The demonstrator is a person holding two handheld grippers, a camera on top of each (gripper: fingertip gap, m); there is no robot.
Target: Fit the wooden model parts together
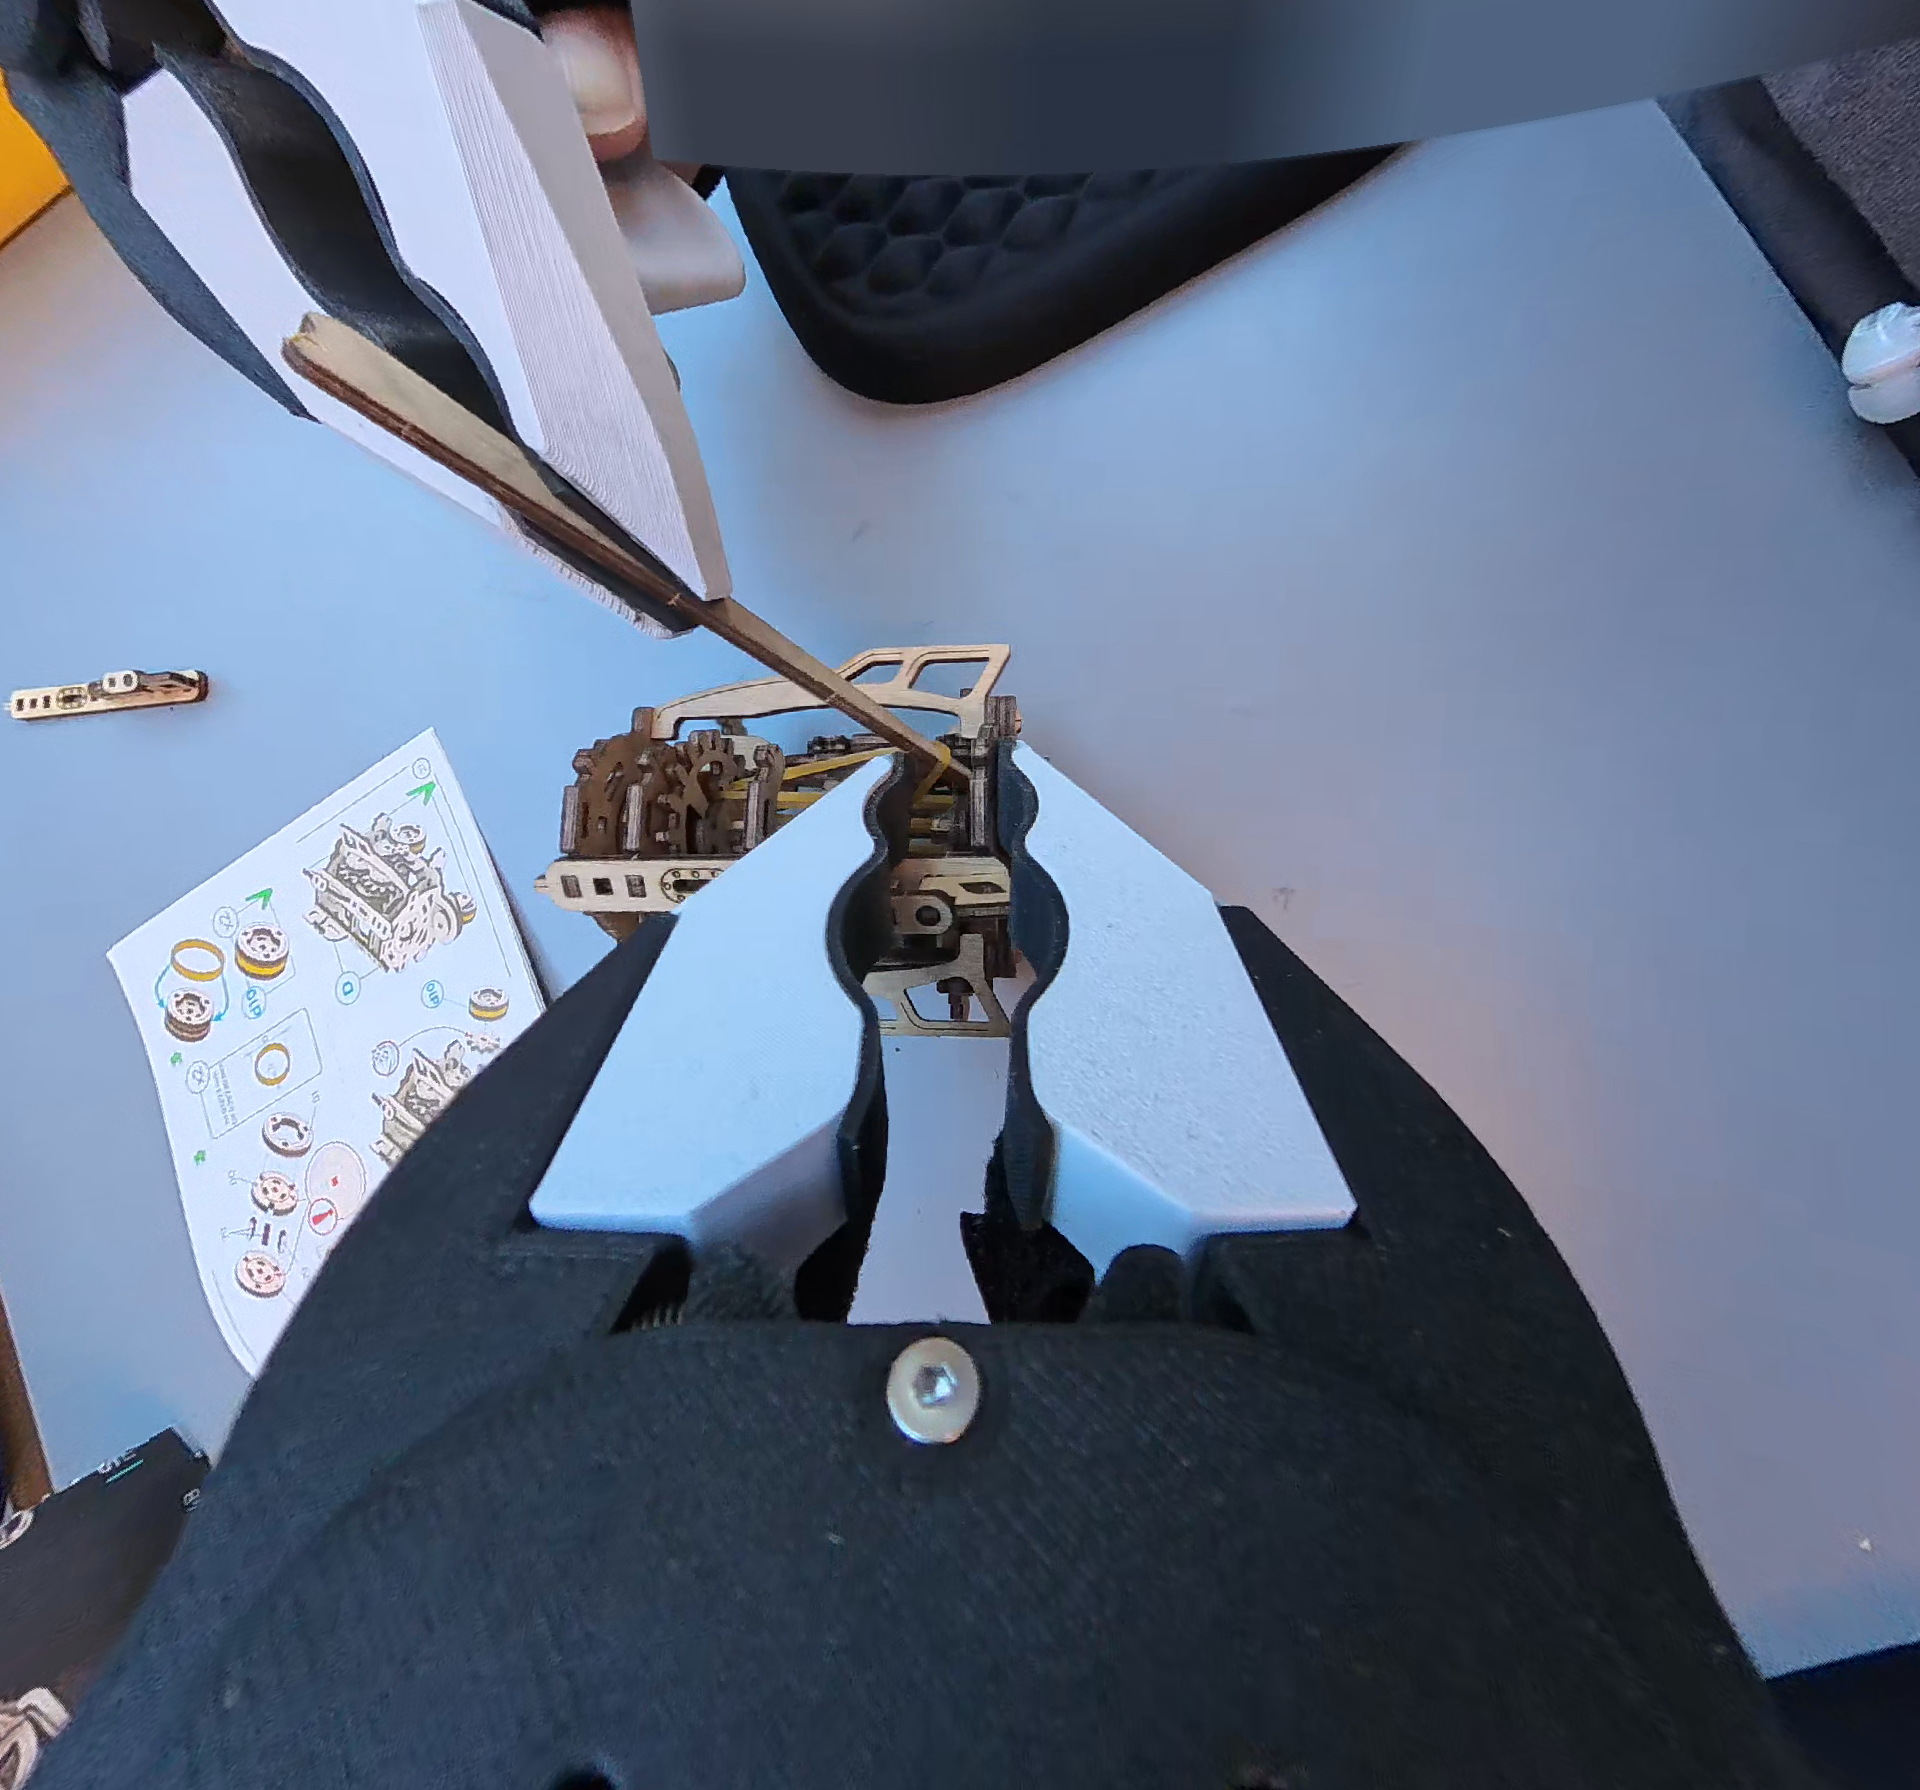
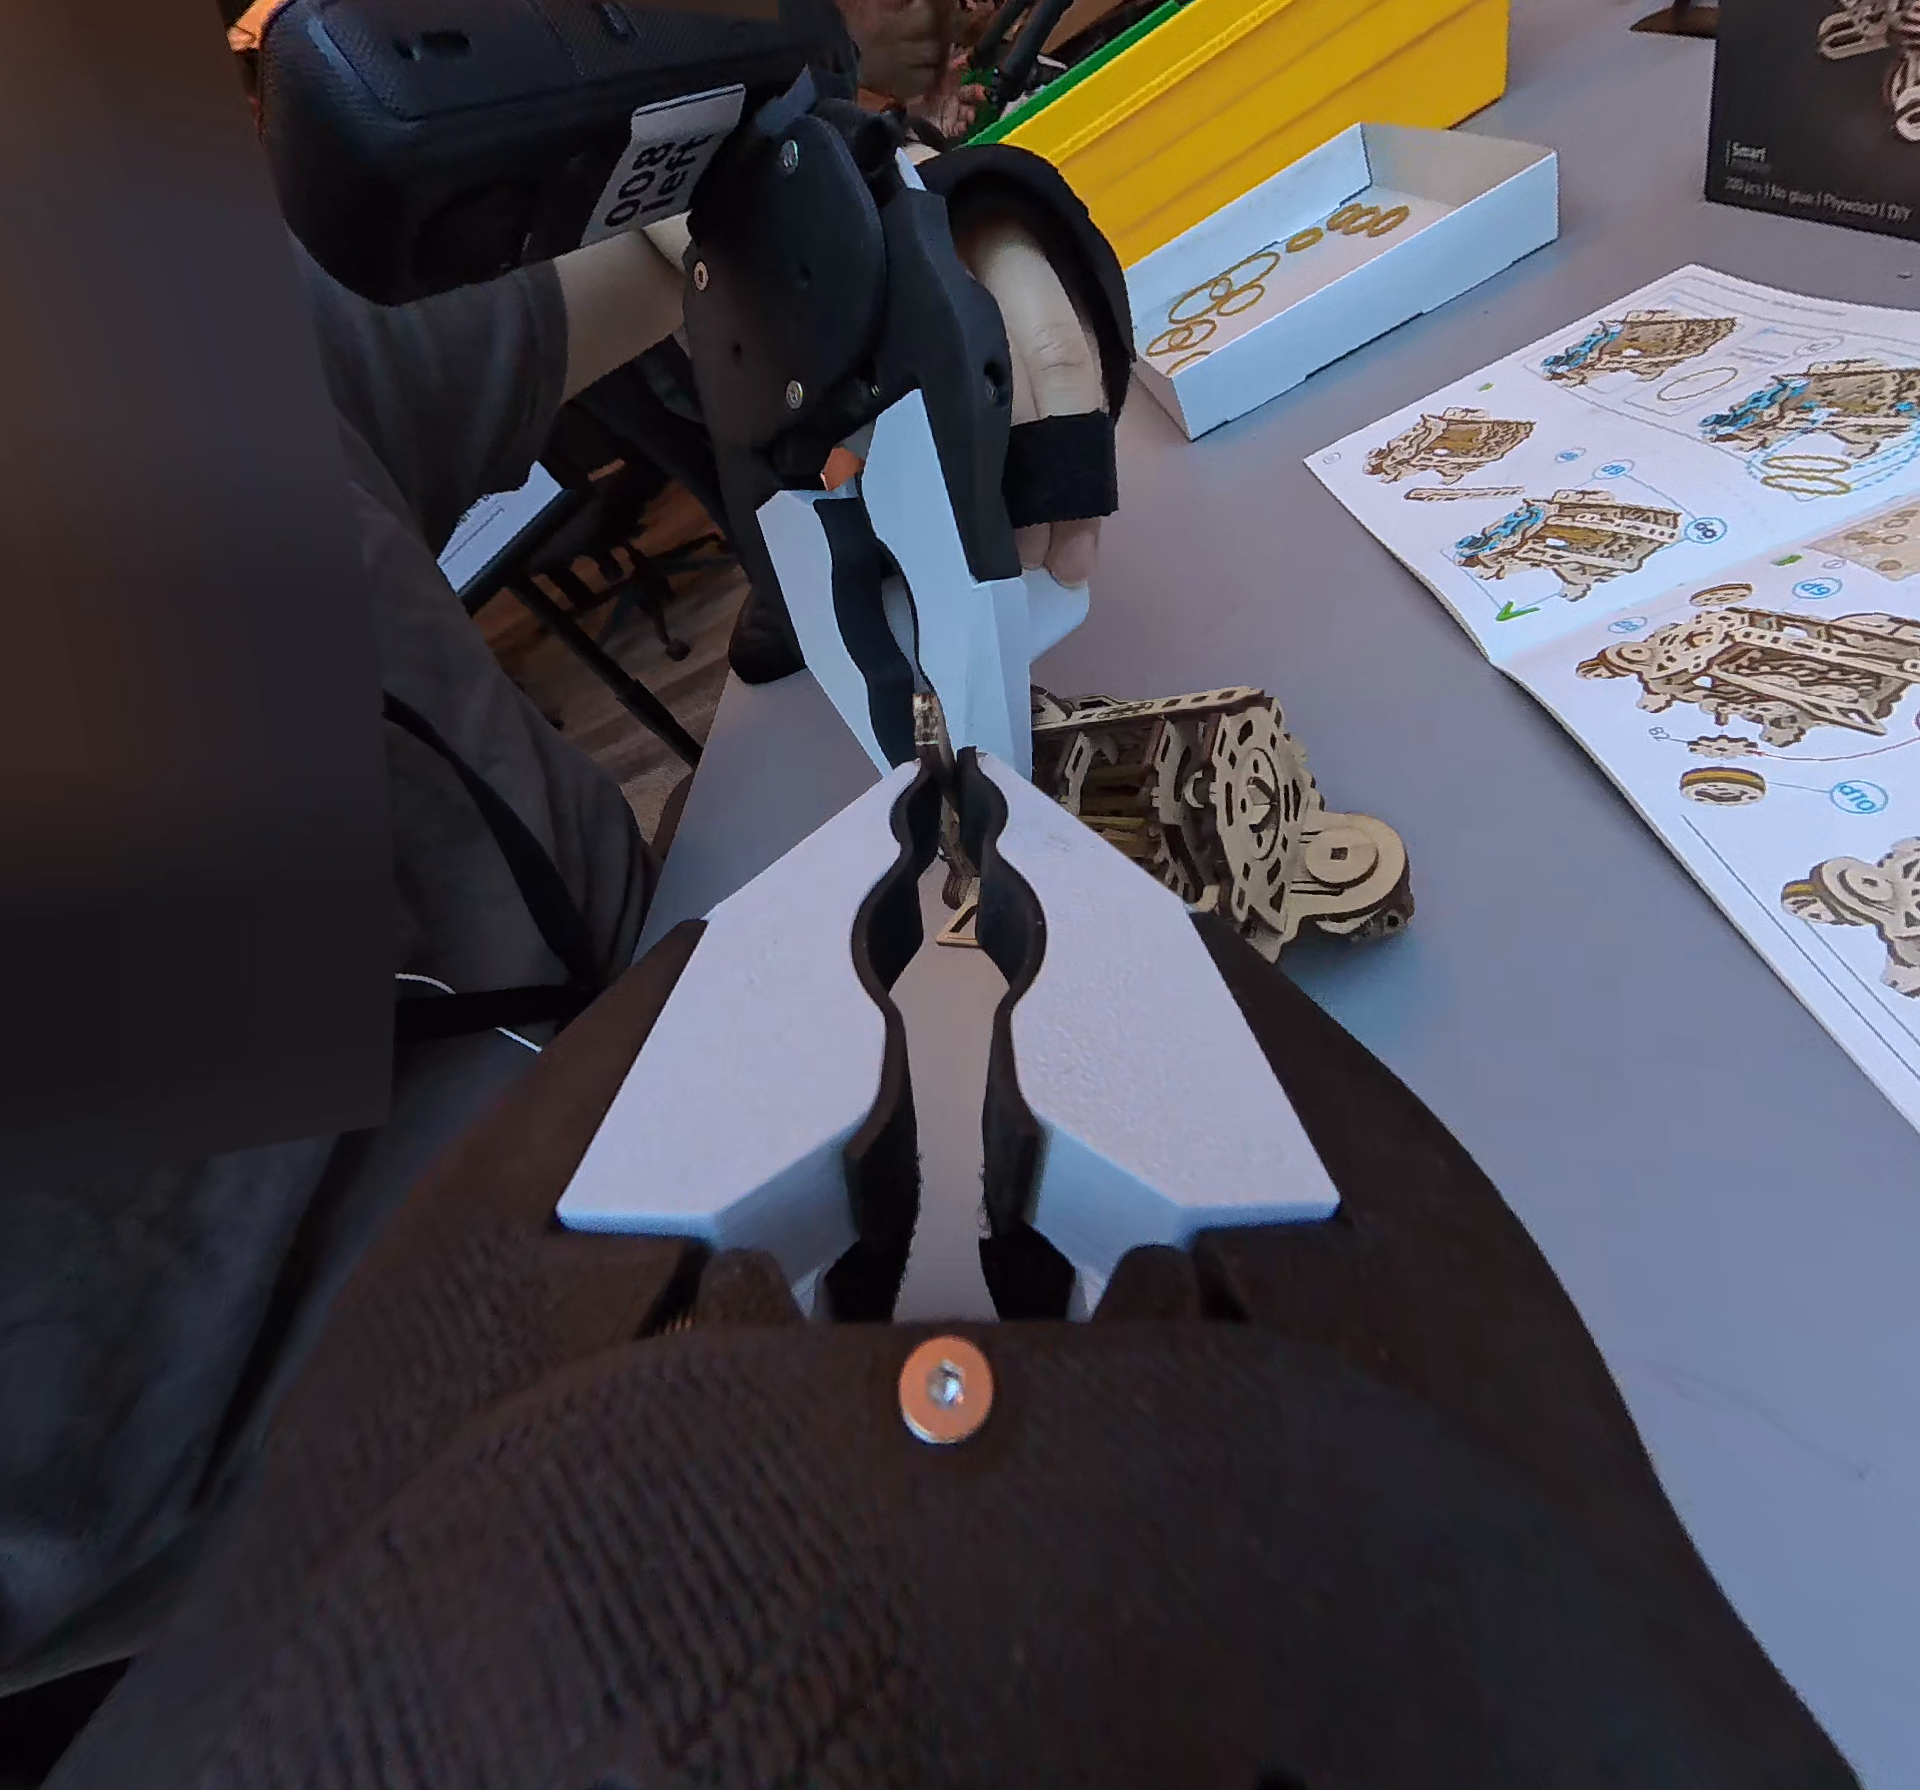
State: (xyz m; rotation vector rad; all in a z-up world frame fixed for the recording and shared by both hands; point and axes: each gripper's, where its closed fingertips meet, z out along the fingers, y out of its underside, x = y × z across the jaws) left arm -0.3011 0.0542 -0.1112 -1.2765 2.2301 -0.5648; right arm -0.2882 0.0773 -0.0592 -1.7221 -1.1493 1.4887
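Here the grey tabletop (image 2: 1455, 1169) carries everything, with a yellow bin (image 2: 1299, 57) at its far edge and a shallow white tray (image 2: 1455, 213) of yellow rings just in front of that. An instruction sheet (image 2: 1662, 618) with assembly drawings lies flat to the right of the work in the right wrist view; another sheet (image 1: 312, 992) lies to the left in the left wrist view. Near the middle stands the wooden model (image 2: 1195, 805), a half-built block of gears and frames with yellow bands threaded through it. The left hand-held gripper (image 1: 940, 795) is closed around one end of the model, its black pads pressed on both sides of the frame. The right hand-held gripper (image 2: 951, 784) is clamped on a thin wooden strip (image 1: 582, 514), held edge-on between its fingertips, and the strip's far tip touches the top of the model right where the left one grips. A small loose wooden part (image 1: 109, 693) lies flat on the tabletop, well apart from the model.
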